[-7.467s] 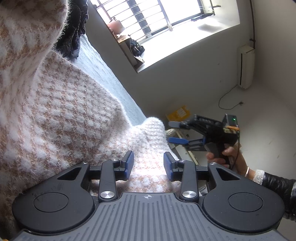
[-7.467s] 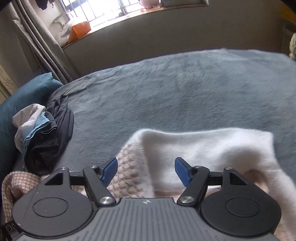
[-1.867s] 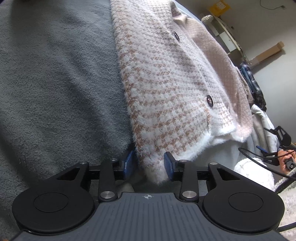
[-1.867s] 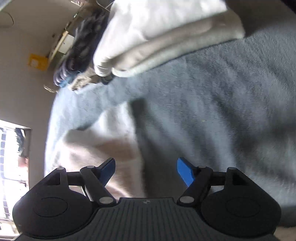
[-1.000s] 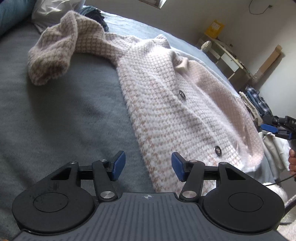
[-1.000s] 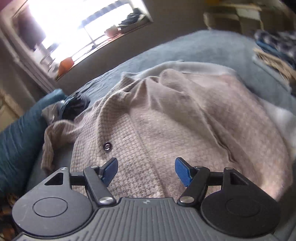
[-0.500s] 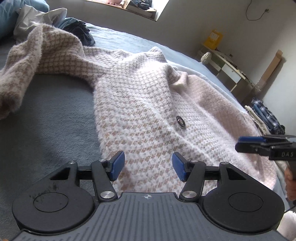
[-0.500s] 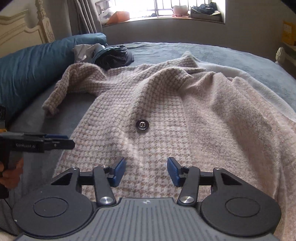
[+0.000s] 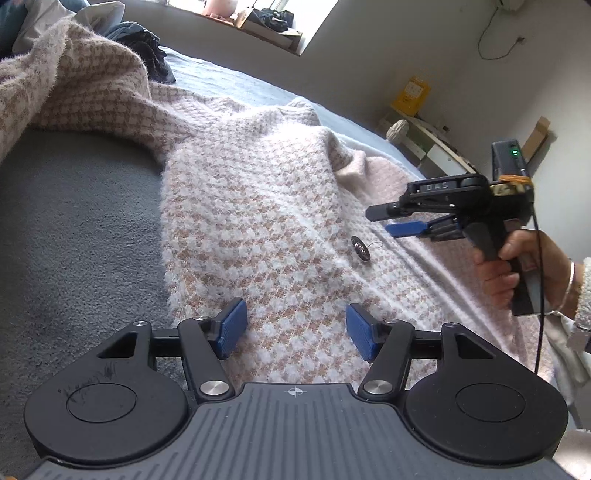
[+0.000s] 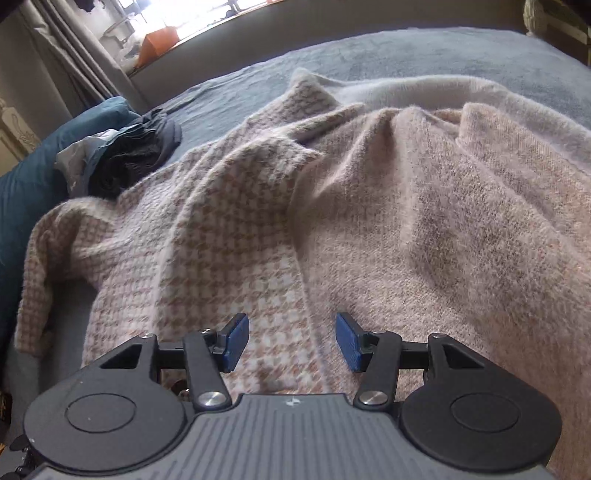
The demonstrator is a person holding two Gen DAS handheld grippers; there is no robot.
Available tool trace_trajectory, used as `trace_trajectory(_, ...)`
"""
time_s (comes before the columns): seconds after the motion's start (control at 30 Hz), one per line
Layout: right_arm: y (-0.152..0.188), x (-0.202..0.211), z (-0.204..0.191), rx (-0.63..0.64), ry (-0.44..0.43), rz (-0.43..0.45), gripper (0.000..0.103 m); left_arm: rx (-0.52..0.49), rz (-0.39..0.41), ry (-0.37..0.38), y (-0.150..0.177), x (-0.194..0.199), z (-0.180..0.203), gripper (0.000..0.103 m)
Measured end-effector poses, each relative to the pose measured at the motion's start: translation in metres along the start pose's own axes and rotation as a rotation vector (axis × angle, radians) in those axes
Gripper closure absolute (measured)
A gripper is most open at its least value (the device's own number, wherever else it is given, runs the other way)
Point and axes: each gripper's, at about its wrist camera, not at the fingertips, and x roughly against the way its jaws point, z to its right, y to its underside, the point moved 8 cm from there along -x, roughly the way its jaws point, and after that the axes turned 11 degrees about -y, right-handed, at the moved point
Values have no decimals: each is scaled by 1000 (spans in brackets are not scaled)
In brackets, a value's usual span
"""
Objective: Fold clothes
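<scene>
A fuzzy pink-and-white houndstooth cardigan (image 9: 258,206) lies spread open on a grey bed (image 9: 74,236), one dark button (image 9: 360,249) showing. My left gripper (image 9: 295,330) hovers open just over the cardigan's front panel near its left edge, nothing between the blue pads. In the left wrist view my right gripper (image 9: 391,221) is held in a hand (image 9: 509,266) above the cardigan's right side. In the right wrist view my right gripper (image 10: 291,343) is open over the front panel edge of the cardigan (image 10: 369,206), where the houndstooth face meets the plain pink inside. A sleeve (image 10: 48,258) trails left.
A pile of dark and pale clothes (image 10: 118,155) sits by a blue pillow (image 10: 26,177) near the bed's head. A window sill (image 9: 251,22) with objects, a yellow item (image 9: 415,90) and a low shelf (image 9: 432,144) stand beyond the bed.
Both grippers have moved in closer and lower over the cardigan. The right gripper has shifted towards the cardigan's middle, past the button. Both stay open.
</scene>
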Motion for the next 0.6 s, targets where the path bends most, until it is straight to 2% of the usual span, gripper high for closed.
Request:
trace_trajectory(0.1, 1, -6, 5, -32, -32, -15, 45, 30, 4, 24, 1, 0, -4, 43)
trace_trajectory(0.3, 12, -2, 2, -44, -51, -73, 45, 64, 21, 53, 2, -1, -7, 39)
trace_trajectory(0.4, 12, -1, -2, -17, -1, -77, 62, 41, 27, 45, 2, -1, -3, 36)
trace_trajectory(0.47, 12, 0, -4, 8, 43, -65, 89, 31, 28, 36, 2, 0, -2, 36)
trace_trajectory(0.5, 11, 3, -8, 34, 59, -51, 96, 33, 28, 33, 2, 0, -2, 36)
trace_trajectory(0.6, 11, 10, -16, 96, 112, -15, 99, 48, 22, 30, 1, 0, -3, 36)
